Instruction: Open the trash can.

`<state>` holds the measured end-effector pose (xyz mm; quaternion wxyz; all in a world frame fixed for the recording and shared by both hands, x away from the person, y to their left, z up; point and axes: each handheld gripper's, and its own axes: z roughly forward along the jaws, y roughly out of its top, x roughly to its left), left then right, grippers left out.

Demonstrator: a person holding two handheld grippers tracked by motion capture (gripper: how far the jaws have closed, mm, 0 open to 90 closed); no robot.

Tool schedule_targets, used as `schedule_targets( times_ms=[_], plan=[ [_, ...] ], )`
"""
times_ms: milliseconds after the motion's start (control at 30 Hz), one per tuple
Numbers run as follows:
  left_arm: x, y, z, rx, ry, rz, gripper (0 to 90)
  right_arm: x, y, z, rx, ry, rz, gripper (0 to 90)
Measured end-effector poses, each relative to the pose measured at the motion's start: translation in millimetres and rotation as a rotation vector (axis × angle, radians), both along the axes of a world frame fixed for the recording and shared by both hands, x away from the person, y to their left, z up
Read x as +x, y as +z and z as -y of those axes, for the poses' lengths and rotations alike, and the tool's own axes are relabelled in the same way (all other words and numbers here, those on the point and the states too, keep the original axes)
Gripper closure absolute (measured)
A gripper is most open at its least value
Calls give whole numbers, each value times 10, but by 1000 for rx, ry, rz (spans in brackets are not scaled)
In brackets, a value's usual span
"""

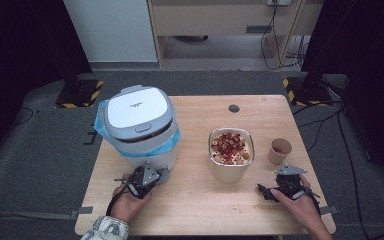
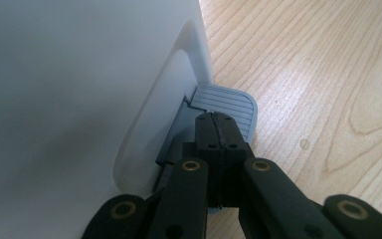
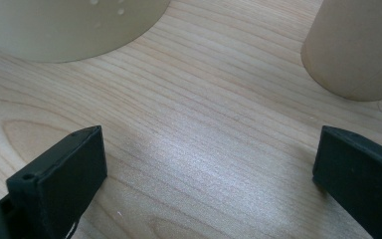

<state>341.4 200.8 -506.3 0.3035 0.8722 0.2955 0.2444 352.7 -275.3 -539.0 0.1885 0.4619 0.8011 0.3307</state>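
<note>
Left hand-held gripper, jaws together, presses the bin's grey pedal; right hand-held gripper rests, jaws apart, on bare tabletop.

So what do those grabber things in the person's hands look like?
Both are black. The left gripper and the right gripper each have a grey three-cornered plate on top. The left one's links have brass-coloured rivets, and the right one's jaws are flat black blocks. A dark cable trails from the left one, beside a patterned sleeve.
</note>
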Motion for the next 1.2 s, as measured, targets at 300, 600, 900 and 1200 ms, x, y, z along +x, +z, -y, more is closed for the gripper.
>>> schedule_targets(
  times_ms=[300, 600, 900, 1200],
  plan=[
    [19, -37, 15, 17, -5, -18, 899, 2, 0, -2, -1, -1, 1, 7],
    [36, -60, 22, 33, -5, -36, 899, 8, 1, -13, 1, -11, -2, 6],
    [40, -60, 17, 28, -6, -38, 899, -9, 48, 30, -8, -13, 22, 68],
    [42, -60, 13, 22, -4, -41, 899, -16, 96, 108, -5, -73, 53, 87]
  ],
)
